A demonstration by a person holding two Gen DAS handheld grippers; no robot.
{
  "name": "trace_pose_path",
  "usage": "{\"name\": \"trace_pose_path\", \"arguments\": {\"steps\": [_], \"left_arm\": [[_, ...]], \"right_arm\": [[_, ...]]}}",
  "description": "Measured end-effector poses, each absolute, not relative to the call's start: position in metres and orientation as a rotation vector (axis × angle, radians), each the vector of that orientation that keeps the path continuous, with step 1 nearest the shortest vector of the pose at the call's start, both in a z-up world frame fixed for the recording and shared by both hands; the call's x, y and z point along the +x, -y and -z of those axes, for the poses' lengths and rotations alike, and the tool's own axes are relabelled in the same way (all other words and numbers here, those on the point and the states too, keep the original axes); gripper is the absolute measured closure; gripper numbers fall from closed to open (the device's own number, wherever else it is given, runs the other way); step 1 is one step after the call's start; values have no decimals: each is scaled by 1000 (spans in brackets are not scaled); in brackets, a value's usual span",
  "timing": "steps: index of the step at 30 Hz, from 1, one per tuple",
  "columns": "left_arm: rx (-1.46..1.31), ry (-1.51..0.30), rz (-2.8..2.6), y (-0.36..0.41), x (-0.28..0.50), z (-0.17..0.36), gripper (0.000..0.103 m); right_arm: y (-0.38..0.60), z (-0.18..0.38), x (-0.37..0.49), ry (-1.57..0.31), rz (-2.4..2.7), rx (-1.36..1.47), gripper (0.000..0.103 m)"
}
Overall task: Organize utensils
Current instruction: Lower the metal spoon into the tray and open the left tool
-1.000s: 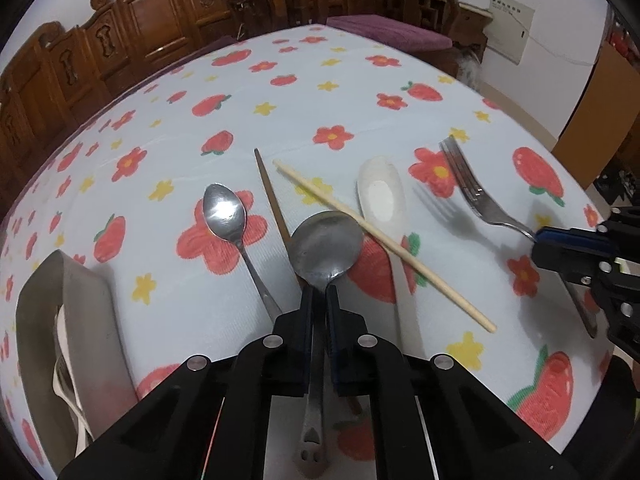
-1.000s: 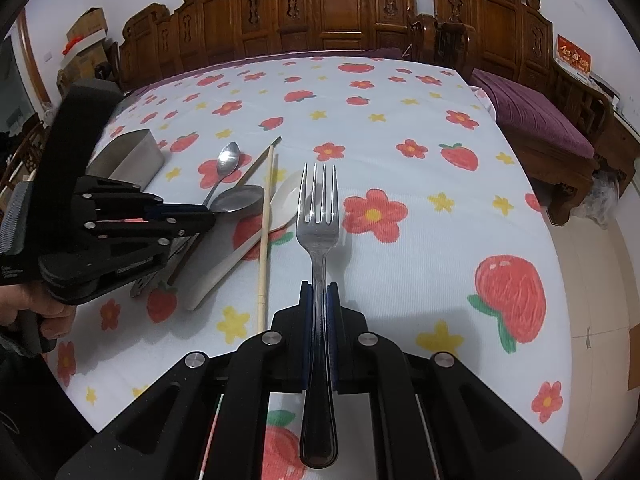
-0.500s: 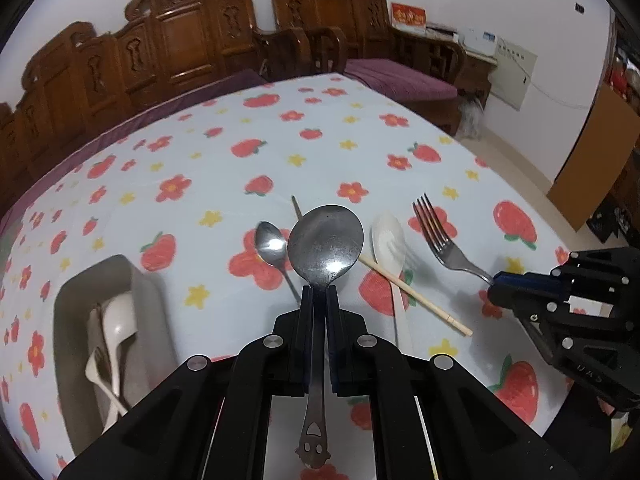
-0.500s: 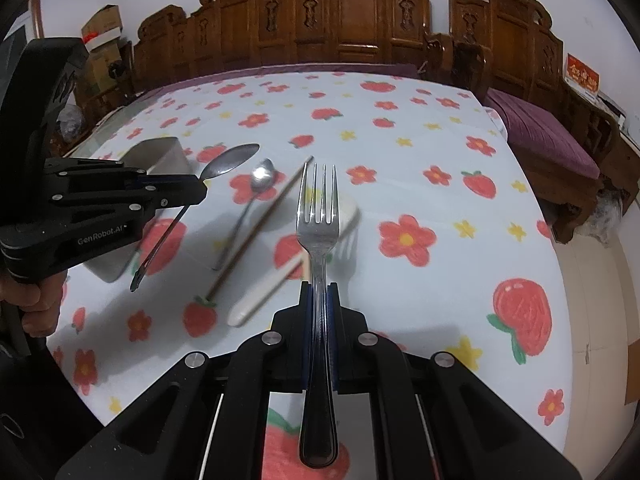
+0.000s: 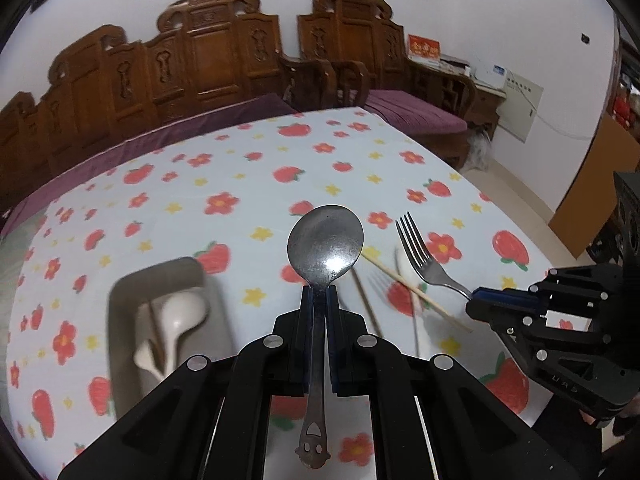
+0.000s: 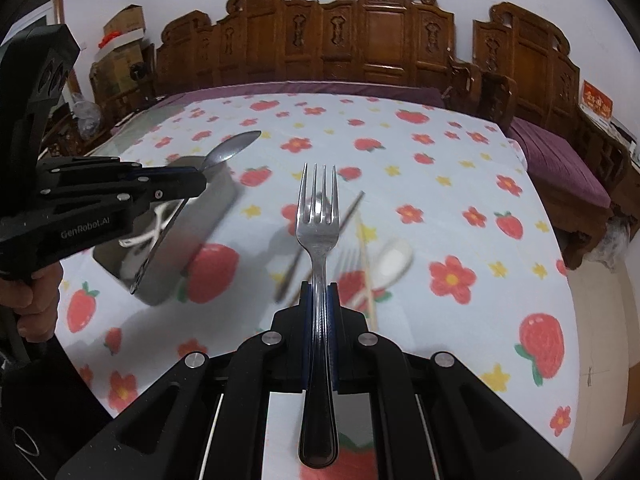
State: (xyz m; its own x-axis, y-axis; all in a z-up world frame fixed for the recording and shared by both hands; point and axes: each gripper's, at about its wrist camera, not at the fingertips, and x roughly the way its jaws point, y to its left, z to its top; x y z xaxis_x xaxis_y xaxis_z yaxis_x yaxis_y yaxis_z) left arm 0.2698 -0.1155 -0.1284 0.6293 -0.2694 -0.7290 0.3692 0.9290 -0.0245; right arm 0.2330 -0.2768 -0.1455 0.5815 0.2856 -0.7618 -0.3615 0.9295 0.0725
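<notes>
Left gripper (image 5: 319, 294) clamped on steel spoon (image 5: 325, 240), right gripper (image 6: 319, 290) clamped on fork (image 6: 318, 216), both raised over flowered tablecloth (image 6: 420, 184), grey tray (image 5: 120, 300) holding white spoon (image 5: 180, 312) left of steel spoon, chopstick (image 5: 416, 294) on cloth between grippers.

My left tool (image 5: 319, 300) is up in the air, and its 2 fingers squeeze tight on a spoon (image 5: 325, 245) that points forward. My right tool (image 6: 319, 296) is up too, and its 2 fingers pinch a fork (image 6: 318, 216) the same way. My left hand (image 6: 34, 300) grips the handle below.
</notes>
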Motion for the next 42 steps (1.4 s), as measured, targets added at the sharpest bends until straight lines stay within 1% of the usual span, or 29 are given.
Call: {"name": "trace_pose_path", "arguments": {"steps": [5, 10, 16, 20, 31, 39, 42], "left_arm": [[111, -795, 320, 83, 274, 116, 98], [97, -802, 270, 52, 280, 117, 98], [70, -832, 214, 20, 293, 132, 98], [46, -872, 182, 4, 303, 152, 98], [65, -978, 139, 1, 323, 197, 98], [83, -1036, 150, 5, 326, 206, 97], [89, -1021, 154, 4, 322, 202, 97]], "right_arm": [[251, 136, 238, -851, -417, -93, 94], [226, 129, 243, -839, -448, -95, 94], [205, 123, 248, -833, -467, -97, 94], [199, 122, 251, -831, -472, -96, 94], [195, 127, 252, -846, -468, -103, 94], [193, 130, 253, -852, -472, -107, 94], [190, 130, 253, -852, -474, -109, 94]]}}
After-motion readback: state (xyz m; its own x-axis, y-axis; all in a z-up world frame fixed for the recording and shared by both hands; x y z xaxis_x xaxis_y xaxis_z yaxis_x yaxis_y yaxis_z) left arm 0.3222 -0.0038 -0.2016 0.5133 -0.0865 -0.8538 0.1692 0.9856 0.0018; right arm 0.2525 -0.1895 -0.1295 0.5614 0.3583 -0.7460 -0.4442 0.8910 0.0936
